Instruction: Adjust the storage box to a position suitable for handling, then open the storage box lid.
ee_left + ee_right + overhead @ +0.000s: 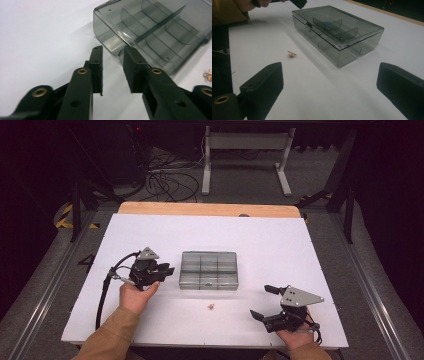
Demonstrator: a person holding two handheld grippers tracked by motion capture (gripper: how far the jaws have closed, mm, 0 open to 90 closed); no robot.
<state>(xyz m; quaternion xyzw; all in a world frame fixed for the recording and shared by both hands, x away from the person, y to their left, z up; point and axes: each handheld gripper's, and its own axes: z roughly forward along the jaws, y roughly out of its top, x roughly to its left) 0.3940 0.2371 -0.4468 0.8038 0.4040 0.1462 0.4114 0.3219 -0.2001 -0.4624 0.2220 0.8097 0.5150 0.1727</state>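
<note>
Tabletop first, from the high view: a white sheet over a wooden board, and at its middle a smoky, clear compartment box with its lid down. The left claw hangs just beside the box's left end, jaws parted a little with nothing between them, probably lined up to work that end. The right claw rests well apart near the front right corner, spread wide and empty, likely waiting its turn. A small tan scrap lies alone just in front of the box. Beyond the far edge there is grey floor, a tangle of black cables and a white frame stand in a dark room. Over to the left gripper view: the left claw points at the near corner of the box, its pads short of the wall, not touching. Now the right gripper view: the right claw stands far open, the box lies ahead with its latch on the long side facing the scrap, and a mustard sleeve is at the top left.
</note>
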